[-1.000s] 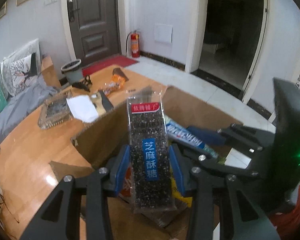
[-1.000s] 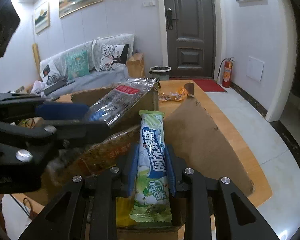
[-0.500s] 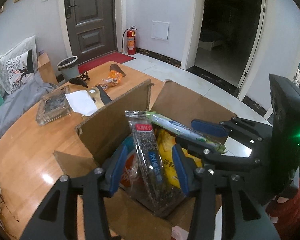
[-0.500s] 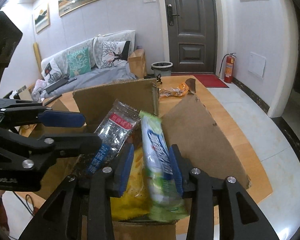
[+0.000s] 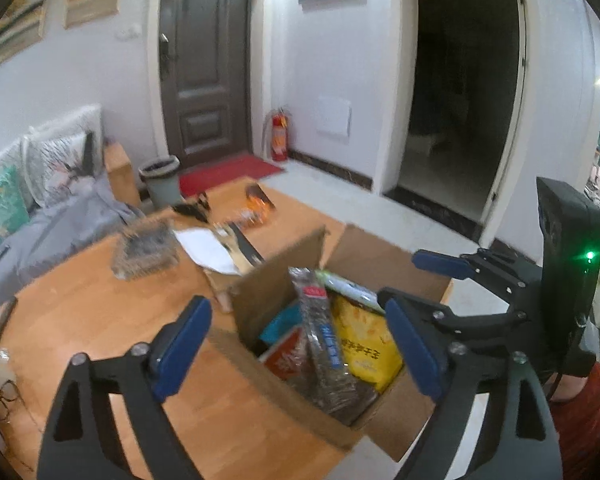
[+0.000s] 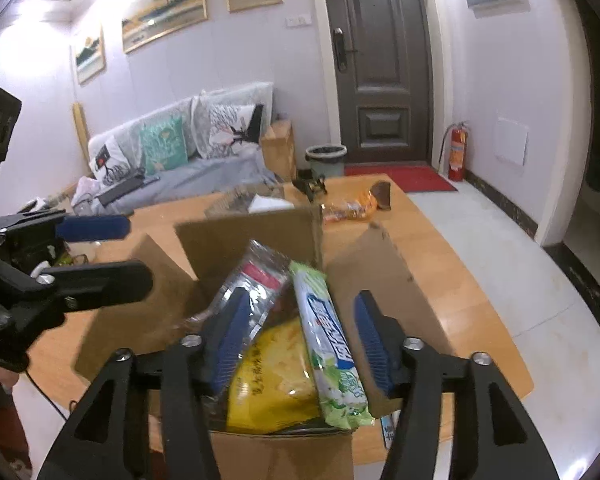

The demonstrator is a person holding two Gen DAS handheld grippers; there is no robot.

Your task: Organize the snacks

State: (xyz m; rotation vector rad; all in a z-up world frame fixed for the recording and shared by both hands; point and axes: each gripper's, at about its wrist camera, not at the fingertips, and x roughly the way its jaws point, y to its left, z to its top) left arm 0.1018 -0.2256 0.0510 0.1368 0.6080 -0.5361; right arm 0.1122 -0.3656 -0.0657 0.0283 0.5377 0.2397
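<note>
An open cardboard box [image 5: 274, 280] [image 6: 252, 236] stands on the wooden table and holds several snack packs. A clear sesame-candy pack [image 5: 322, 340] [image 6: 246, 286] and a green-white wafer pack [image 6: 330, 344] [image 5: 350, 288] lean inside it, beside a yellow bag [image 5: 364, 348] [image 6: 274, 384]. My left gripper [image 5: 298, 352] is open and empty above the box. My right gripper [image 6: 300, 340] is open and empty, its fingers on either side of the wafer pack without touching it. The right gripper also shows in the left wrist view [image 5: 444, 276].
Behind the box lie a glass tray [image 5: 146, 252], white paper [image 5: 204, 246] and an orange snack bag [image 6: 350, 206] [image 5: 256, 210]. The table edge [image 6: 512, 332] drops to the tiled floor at right. A sofa [image 6: 172, 160] and bin [image 6: 326, 158] stand behind.
Both grippers let go of their packs, opened wide and drew back upward. The sesame-candy and wafer packs now rest in the box.
</note>
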